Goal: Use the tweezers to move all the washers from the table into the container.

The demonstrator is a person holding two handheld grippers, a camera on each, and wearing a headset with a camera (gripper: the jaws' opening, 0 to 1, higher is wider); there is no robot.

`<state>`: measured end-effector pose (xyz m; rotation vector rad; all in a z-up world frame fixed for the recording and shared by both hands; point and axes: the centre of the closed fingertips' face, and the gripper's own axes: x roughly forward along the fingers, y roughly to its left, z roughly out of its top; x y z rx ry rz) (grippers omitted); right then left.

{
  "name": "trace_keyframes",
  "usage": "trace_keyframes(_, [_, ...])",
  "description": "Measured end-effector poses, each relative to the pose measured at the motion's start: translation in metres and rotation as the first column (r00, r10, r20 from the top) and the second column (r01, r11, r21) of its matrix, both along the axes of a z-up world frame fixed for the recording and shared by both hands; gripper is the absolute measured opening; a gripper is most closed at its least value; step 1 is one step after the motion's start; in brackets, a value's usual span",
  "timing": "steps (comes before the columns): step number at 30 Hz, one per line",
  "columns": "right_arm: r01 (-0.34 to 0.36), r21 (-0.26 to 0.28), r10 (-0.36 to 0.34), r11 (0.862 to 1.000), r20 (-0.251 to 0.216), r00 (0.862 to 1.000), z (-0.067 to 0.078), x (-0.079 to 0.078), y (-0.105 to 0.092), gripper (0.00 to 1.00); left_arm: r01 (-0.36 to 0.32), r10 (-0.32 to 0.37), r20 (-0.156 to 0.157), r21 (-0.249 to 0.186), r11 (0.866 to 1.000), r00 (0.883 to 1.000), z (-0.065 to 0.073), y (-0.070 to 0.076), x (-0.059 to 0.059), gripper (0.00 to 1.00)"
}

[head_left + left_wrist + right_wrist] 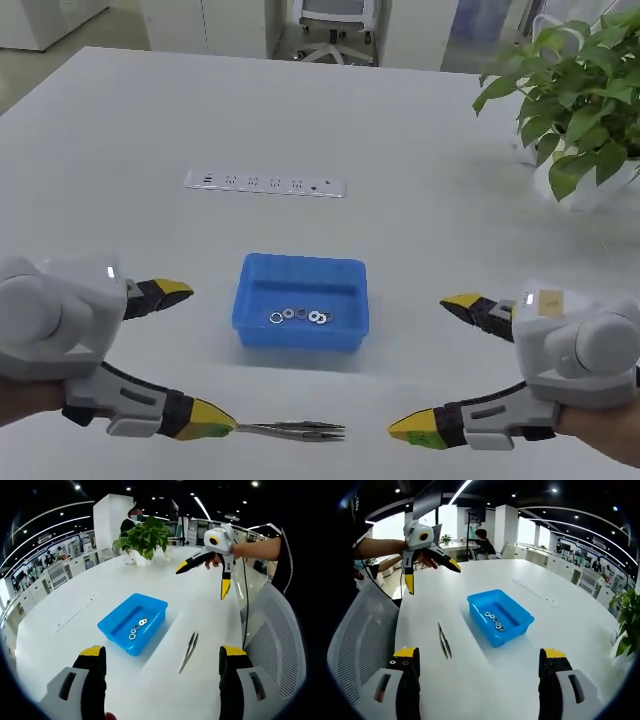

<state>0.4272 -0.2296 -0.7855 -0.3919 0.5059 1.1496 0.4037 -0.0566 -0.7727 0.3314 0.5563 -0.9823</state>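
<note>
A blue container (pixel 301 301) sits mid-table with several washers (pixel 300 316) lying in a row inside it; it shows too in the left gripper view (pixel 133 622) and the right gripper view (pixel 500 614). Metal tweezers (pixel 292 430) lie flat on the table near its front edge, also seen as tweezers (pixel 189 651) and tweezers (pixel 443 640). My left gripper (pixel 195 355) hovers open to the left of the container, its lower fingertip just beside the tweezers' end. My right gripper (pixel 435 365) hangs open to the right, holding nothing.
A white power strip (pixel 265 184) lies behind the container. A potted green plant (pixel 575 95) stands at the back right. An office chair (pixel 335 20) is beyond the far table edge. A mesh chair back (pixel 357 640) is close behind the near edge.
</note>
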Motion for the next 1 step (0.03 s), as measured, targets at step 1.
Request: trace_keyframes(1, [0.003, -0.001, -0.003, 1.0, 0.002, 1.0, 0.0, 0.0001, -0.0011, 1.0, -0.003, 0.003, 0.001, 0.0, 1.0, 1.0, 0.0003, 0.0004, 0.0003, 0.99])
